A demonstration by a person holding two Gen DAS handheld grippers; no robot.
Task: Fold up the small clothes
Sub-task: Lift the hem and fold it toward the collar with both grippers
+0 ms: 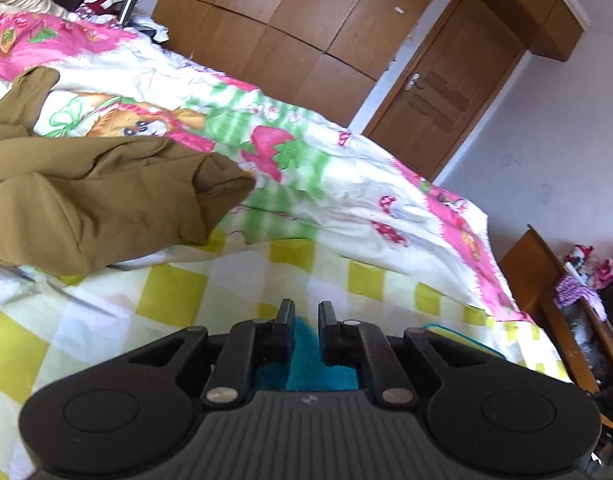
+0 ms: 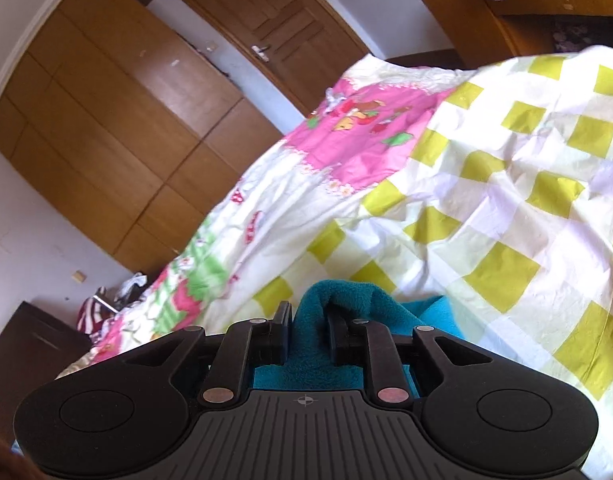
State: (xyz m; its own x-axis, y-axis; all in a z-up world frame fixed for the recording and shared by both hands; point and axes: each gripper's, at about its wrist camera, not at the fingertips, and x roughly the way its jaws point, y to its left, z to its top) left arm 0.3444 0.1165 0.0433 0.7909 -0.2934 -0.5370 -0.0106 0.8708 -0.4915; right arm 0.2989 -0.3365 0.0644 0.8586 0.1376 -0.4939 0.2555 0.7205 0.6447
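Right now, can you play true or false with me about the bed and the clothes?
1. A brown garment lies on the bed. True.
2. The door is open. False: it is shut.
3. Teal cloth sits between the right gripper's jaws. True.
4. The bedcover is plain blue. False: it has yellow-green checks and pink strawberry pictures.
5. The left gripper holds the brown garment. False: teal cloth is between its jaws.
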